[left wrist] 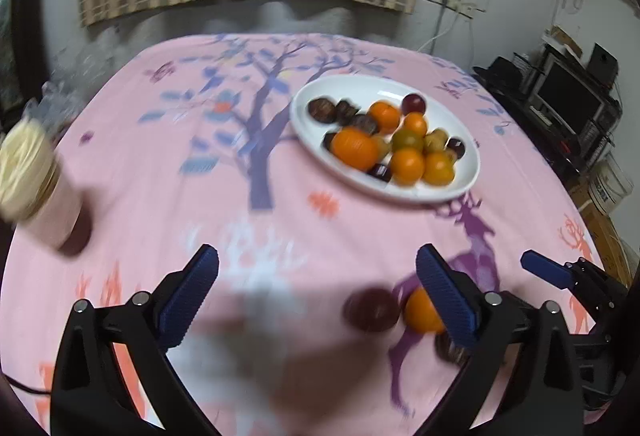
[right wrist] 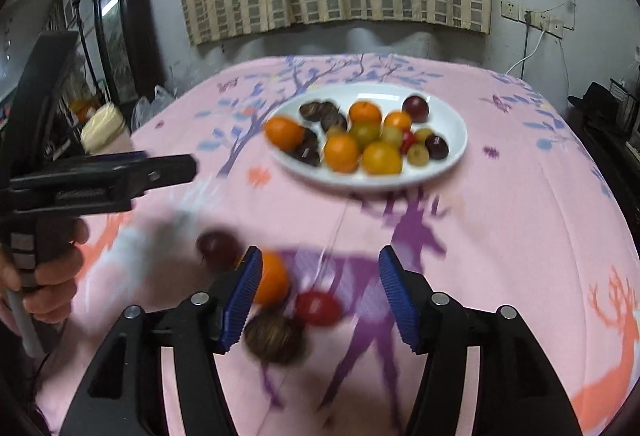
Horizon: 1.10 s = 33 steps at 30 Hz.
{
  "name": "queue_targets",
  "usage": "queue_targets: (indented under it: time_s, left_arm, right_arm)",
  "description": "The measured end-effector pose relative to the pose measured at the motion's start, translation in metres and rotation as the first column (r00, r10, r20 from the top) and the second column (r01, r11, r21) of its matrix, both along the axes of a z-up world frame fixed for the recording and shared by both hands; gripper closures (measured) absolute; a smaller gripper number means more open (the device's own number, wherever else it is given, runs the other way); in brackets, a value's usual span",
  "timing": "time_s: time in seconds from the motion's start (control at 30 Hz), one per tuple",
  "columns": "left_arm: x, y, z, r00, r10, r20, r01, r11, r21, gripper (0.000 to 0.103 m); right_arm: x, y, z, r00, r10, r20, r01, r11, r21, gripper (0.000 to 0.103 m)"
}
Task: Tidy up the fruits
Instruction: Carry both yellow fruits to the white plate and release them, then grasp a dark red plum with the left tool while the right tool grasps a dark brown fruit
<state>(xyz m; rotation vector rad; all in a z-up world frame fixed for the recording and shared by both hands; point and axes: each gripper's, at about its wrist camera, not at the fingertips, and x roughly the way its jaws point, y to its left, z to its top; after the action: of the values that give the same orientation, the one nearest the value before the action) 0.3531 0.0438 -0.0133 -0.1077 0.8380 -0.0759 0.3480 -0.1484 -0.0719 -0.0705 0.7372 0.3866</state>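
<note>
At the left edge of the pink printed tablecloth [left wrist: 132, 164] stands a jar [left wrist: 36, 184] with a cream lid. The left gripper [left wrist: 316, 300] hangs over the near edge with its jaws spread wide and only cloth between them. Just to its right, near that same edge, four loose fruits lie close together: a dark red plum [right wrist: 218, 248], an orange [right wrist: 272, 278], a brown round fruit [right wrist: 274, 338] and a red fruit [right wrist: 318, 308]. The right gripper [right wrist: 320, 300] is above them, jaws apart, pinching nothing; the red fruit shows in the gap, blurred. Toward the far right of the cloth a white oval plate [right wrist: 452, 124] holds oranges, dark fruits and small greenish ones.
</note>
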Motion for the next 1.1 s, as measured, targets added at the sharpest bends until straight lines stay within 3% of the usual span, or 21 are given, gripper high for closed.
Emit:
queue_targets:
  time_s: [0.13, 0.23, 0.4, 0.7, 0.83, 0.93, 1.1]
  left_arm:
    - [-0.037, 0.016, -0.019, 0.996, 0.072, 0.044, -0.072, 0.997, -0.014, 0.005]
    - [-0.04, 0.018, -0.028, 0.996, 0.09, 0.003, -0.09, 0.996, -0.029, 0.005]
    - [-0.042, 0.017, -0.024, 0.993, 0.111, 0.025, -0.111, 0.994, -0.005, 0.005]
    - [-0.045, 0.022, -0.021, 0.992, 0.126, 0.024, -0.125, 0.991, -0.043, 0.005]
    - [-0.046, 0.021, -0.019, 0.991, 0.127, 0.037, -0.126, 0.991, -0.036, 0.005]
    - [-0.046, 0.021, -0.021, 0.991, 0.128, 0.032, -0.127, 0.991, -0.034, 0.005]
    - [-0.044, 0.021, -0.024, 0.992, 0.126, 0.021, -0.126, 0.992, -0.027, 0.005]
  right_arm:
    - [-0.021, 0.013, -0.017, 0.998, 0.021, -0.067, -0.022, 1.0, -0.002, 0.041]
    - [-0.029, 0.023, -0.024, 0.995, 0.04, -0.088, -0.042, 0.999, -0.028, 0.041]
    - [-0.032, 0.03, -0.037, 0.991, 0.05, -0.123, -0.058, 0.997, -0.059, 0.044]
    - [-0.026, 0.035, -0.045, 0.991, 0.04, -0.129, -0.049, 0.996, -0.07, 0.049]
    - [-0.024, 0.036, -0.046, 0.992, 0.031, -0.123, -0.041, 0.996, -0.079, 0.051]
    - [-0.023, 0.035, -0.046, 0.993, 0.019, -0.117, -0.029, 0.996, -0.086, 0.06]
    - [-0.022, 0.028, -0.043, 0.992, 0.024, -0.122, -0.03, 0.998, -0.049, 0.062]
